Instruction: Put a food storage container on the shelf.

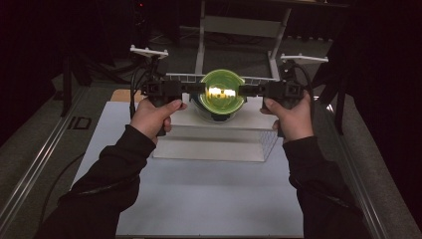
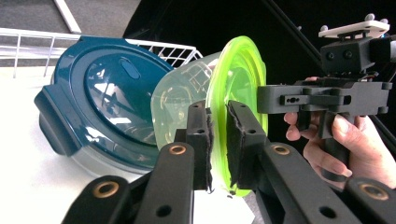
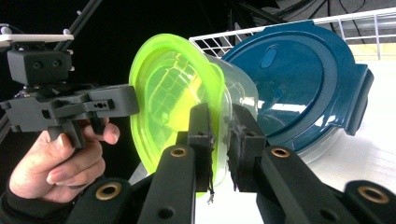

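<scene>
gripping green-lidded container [image 1: 222,91] rim between left tongs [image 2: 218,140], right tongs [image 3: 220,142].

The person wore black long sleeves [image 1: 112,169] with snug cuffs that ended at the wrists. Each hand carried a black, boxy gripper with a pistol-style handle. The left gripper [image 1: 198,88] and the right gripper [image 1: 245,89] each bore a pale plate with small knobs on top and trailed a black cable. Brass-coloured rivets studded the arms of the jaws, whose pads had frayed edges.
</scene>
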Motion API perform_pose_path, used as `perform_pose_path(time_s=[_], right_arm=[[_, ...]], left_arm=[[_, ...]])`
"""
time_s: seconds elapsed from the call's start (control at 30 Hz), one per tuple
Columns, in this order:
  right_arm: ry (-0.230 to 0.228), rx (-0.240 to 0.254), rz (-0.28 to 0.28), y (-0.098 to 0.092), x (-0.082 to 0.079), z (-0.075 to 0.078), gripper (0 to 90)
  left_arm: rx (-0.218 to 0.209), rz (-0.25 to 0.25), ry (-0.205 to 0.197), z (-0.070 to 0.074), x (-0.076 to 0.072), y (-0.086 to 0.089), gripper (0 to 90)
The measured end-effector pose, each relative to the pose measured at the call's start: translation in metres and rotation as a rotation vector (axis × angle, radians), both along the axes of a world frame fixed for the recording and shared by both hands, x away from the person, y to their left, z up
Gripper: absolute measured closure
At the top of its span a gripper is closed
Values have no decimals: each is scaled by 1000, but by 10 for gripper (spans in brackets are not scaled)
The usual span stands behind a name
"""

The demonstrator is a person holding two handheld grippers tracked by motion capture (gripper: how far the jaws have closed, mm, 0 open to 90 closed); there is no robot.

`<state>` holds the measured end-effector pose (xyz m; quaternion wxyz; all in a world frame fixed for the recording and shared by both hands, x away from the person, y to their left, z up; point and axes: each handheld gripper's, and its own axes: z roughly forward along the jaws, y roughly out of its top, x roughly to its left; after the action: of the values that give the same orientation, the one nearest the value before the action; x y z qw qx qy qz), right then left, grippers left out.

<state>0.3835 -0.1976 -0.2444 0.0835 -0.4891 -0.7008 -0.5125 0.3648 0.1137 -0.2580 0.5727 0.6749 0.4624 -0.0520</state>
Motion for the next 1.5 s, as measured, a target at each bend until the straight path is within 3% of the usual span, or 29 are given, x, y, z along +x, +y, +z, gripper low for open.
perform_pose_path(time_s=[0.13,0.3,0.37,0.43,0.7,0.8,0.87,1.0,1.03,1.13,1.3,1.5], right_arm=[[20,-29,-38,3,11,-1,719],[41,-15,-58,1,19,-6,690],[40,-6,-58,1,22,-6,656],[26,-6,-74,1,23,-6,608],[-30,9,-80,-7,20,0,487],[-49,3,-82,-9,16,2,479],[-85,-14,-77,-10,8,4,471],[-118,-38,-69,-12,-3,2,470],[-143,-47,-68,-13,-10,-1,471],[-155,-37,-60,-16,-16,-5,471],[-197,-28,-27,-19,-34,-17,472],[-238,-83,3,-9,-51,-31,520]], left_arm=[[19,7,-5,-3,7,-6,726],[15,25,0,-7,14,-8,662],[36,44,-5,-8,15,-9,633],[38,67,-10,-9,16,-8,552],[48,92,-59,-6,13,0,476],[68,108,-81,-3,7,2,441],[74,102,-99,-3,2,4,444],[49,97,-118,-5,-9,10,445],[53,99,-132,-5,-12,11,445],[48,86,-150,-8,-24,15,445],[80,88,-199,-16,-43,20,444],[82,61,-215,-29,-62,28,443]])
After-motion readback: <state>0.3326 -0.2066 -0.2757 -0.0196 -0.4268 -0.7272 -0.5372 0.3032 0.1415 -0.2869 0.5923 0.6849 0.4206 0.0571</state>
